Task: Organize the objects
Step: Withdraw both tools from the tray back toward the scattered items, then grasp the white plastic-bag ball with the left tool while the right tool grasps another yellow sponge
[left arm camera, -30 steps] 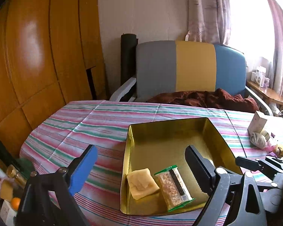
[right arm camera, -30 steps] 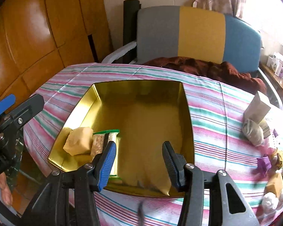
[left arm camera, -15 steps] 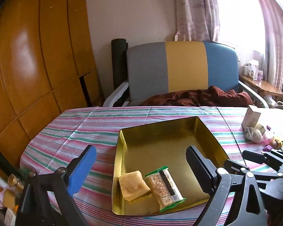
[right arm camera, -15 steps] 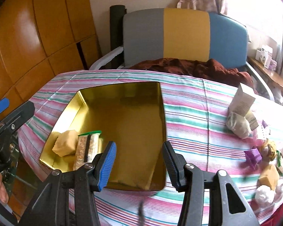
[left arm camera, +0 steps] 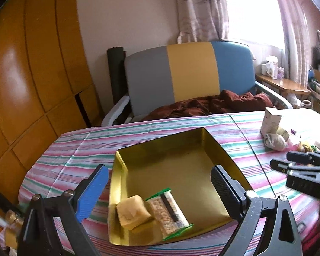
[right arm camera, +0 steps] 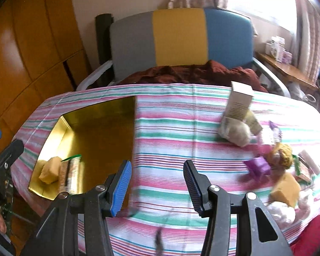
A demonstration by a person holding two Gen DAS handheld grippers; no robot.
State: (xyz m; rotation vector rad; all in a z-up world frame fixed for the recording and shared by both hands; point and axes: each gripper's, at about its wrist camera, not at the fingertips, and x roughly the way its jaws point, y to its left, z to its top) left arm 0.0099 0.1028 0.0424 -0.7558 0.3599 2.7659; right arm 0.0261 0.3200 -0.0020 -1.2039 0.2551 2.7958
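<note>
A: Gold tray (left arm camera: 215, 149) on striped cloth, square, shiny. Near corner: pale yellow block (left arm camera: 132, 213) touching clear green-edged snack bar (left arm camera: 168, 213), both flat.

B: Off to the right, loose heap: upright white box (right arm camera: 239, 102), purple packet (right arm camera: 258, 166), another yellow block (right arm camera: 285, 188).

My left gripper (left arm camera: 157, 189) points forward and down, its jaws spread wide with nothing between them; one finger wears a blue pad (left arm camera: 91, 192), the other a black ribbed one (left arm camera: 224, 188). My right gripper (right arm camera: 156, 184) tilts down more steeply, jaws parted about halfway and likewise empty, the blue pad on its left finger and the dark ribbed one on its right. Each shows up in the other's view: the right one as dark fingers at the right edge of the left wrist view, the left one at the far left edge of the right wrist view (only partly visible there). Neither gripper touches anything.
</note>
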